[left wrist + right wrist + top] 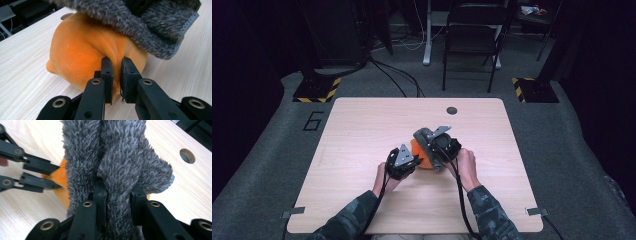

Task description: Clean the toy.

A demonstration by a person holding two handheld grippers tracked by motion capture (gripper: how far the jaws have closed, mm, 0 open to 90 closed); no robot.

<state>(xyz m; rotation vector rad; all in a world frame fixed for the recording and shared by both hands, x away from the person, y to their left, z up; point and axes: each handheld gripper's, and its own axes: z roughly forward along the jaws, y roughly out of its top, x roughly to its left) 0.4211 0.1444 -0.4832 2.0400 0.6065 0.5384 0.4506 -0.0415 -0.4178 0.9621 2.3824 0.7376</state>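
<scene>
On the middle of the pale wooden counter (362, 130), toward the person's side, an orange plush toy (421, 156) lies with a grey fuzzy cloth (428, 145) draped over it, and both claws meet there. The left claw (414, 161) comes in from the left at the toy's near edge, with a grey three-cornered plate on its top. In the left gripper view the left claw (117, 65) is clamped on the orange plush toy (82, 50): its two black jaws stand close together and pinch a fold of the soft orange fabric, which puckers into creases between them. The grey fuzzy cloth (140, 22) hangs over the top of the toy just above that pinch and reaches down its far side to the counter (20, 65). The right claw (438, 156) sits on the toy's right side, tilted, with the person's right hand (467, 167) behind it. In the right gripper view the right claw (117, 192) is clamped on the grey fuzzy cloth (120, 157), a thick bunch of pile squeezed between its jaws and rising upright above them. To the left of that cloth, the orange plush toy (60, 178) peeks out, with the left claw's black jaws reaching onto it. A round hole (187, 155) in the counter lies off to the right, well apart from the toy. Black cables trail from both claws back along the camouflage sleeves.
</scene>
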